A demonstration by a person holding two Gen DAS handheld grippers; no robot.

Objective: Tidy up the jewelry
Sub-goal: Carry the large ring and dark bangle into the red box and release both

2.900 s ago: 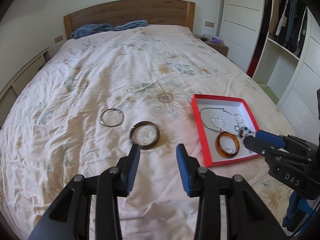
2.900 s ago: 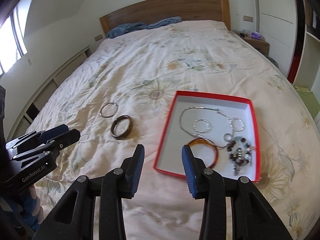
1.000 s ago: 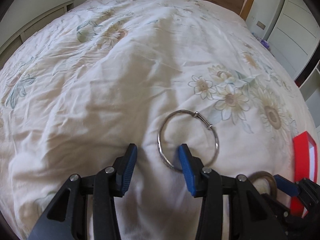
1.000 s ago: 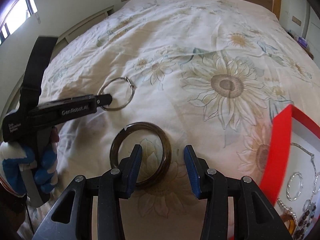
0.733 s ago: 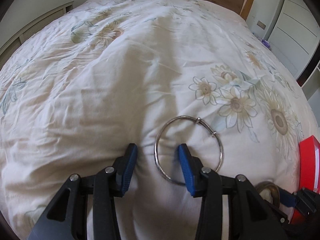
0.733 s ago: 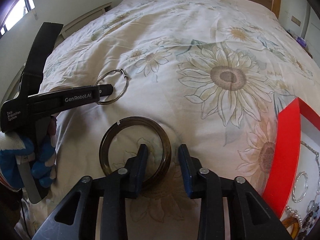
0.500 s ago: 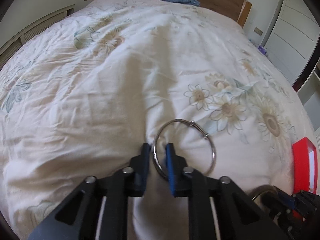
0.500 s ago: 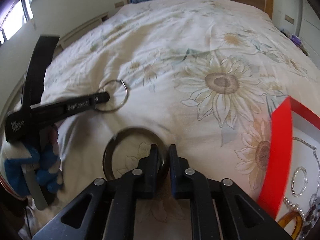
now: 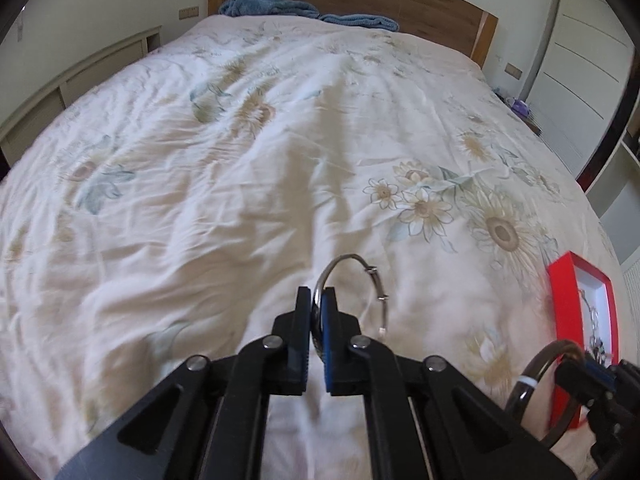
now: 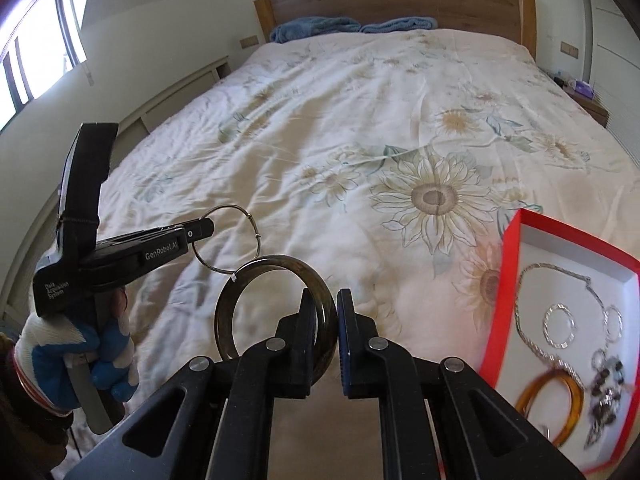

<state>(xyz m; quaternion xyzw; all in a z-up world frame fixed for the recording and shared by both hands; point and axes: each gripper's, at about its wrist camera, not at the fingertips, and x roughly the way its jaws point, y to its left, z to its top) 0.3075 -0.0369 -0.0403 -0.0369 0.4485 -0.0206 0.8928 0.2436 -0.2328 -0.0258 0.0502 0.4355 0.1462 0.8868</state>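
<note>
**Two bangles lifted, box next**

Both grippers, spread wide above the bed a moment ago, have closed and risen with a bangle apiece. At the left gripper (image 9: 316, 300) the jaws are pinched almost together on the rim of the thin silver bangle (image 9: 378, 280), which stands on edge clear of the quilt (image 9: 224, 184). At the right gripper (image 10: 325, 312) the jaws are narrowed onto the dark brown bangle (image 10: 240, 284), which is also raised off the quilt and tilted upright. In the right wrist view the two bangles hang close together, the silver one just behind the dark one.

As far as can be judged, the task is well along: nothing loose shows on the bedspread, and only these two pieces are outside the box. What seems left is carrying each across and setting it down inside.

Off to the right on the quilt lies the red box (image 10: 512, 280), open with a white lining. It holds an amber bangle (image 10: 576, 400), a silver chain necklace (image 10: 528, 340), a few small silver hoops (image 10: 560, 330) and a dark beaded piece (image 10: 606, 388).
</note>
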